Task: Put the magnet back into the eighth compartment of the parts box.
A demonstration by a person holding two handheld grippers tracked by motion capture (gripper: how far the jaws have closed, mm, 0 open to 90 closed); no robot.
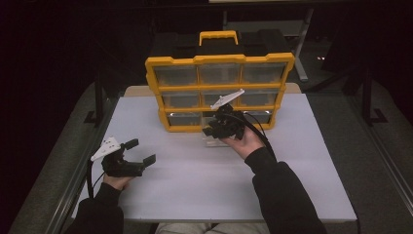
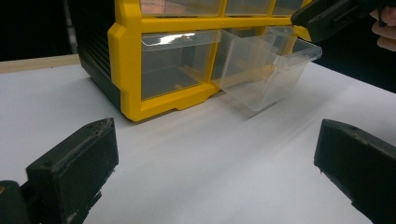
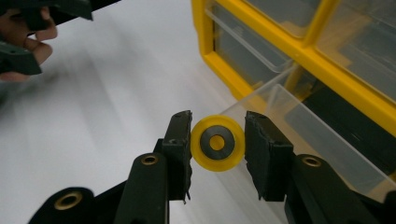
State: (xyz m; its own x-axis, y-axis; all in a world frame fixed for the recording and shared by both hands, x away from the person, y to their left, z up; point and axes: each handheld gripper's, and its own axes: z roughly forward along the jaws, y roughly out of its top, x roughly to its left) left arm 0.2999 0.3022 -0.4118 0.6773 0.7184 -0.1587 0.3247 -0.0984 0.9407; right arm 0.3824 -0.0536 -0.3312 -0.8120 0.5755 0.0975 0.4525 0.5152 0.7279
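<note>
At the left of the high view, the left gripper [image 1: 141, 152] is hovering over the white table [image 1: 195, 180] with its jaws standing wide apart and nothing between them; in its own view they are framing bare tabletop in front of the yellow organizer [image 2: 126, 70]. Further right, the clear drawer [image 2: 266, 74] is sticking out of the organizer's bottom row, tilted downward at its front, with see-through walls. Above it, the right gripper [image 3: 217, 144] is pinching a small yellow wheel [image 3: 217, 143] between its two pads. The wheel is a flat round disc, bright yellow at the rim, with a dark grey ring inside and a yellow hub at the centre, its face turned toward the camera. It is hanging just over the near edge of the drawer, beside the organizer's yellow frame.
</note>
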